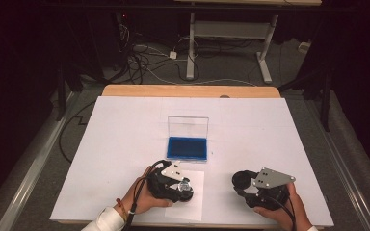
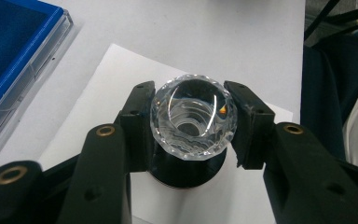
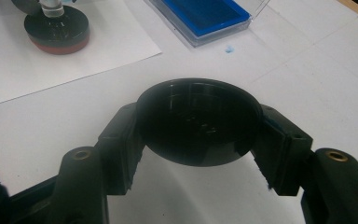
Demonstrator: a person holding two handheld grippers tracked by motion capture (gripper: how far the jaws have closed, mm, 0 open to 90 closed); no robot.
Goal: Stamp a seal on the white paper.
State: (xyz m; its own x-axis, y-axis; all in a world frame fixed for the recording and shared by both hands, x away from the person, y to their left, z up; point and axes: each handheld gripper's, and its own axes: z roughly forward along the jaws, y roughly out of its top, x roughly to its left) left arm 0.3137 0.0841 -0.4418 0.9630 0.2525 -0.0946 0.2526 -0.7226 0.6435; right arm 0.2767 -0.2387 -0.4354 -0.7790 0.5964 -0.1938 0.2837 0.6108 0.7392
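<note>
The left tongs [image 2: 193, 123] clamp one faceted glass knob [image 2: 193, 122]; the right tongs [image 3: 198, 128] clamp one black dome [image 3: 196, 122]; one blue case [image 1: 187, 147] lies beyond both.

A grey carpeted floor [image 1: 231, 72] lies beyond the table, strewn with cables [image 1: 144, 57]. A white-legged desk [image 1: 231, 33] stands against dark surroundings

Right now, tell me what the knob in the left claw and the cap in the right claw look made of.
Knob: clear faceted glass or acrylic, going by its see-through body and bright glints; which one, I cannot tell. Cap: glossy black dome, probably moulded plastic, since its smooth surface shows soft reflections.
</note>
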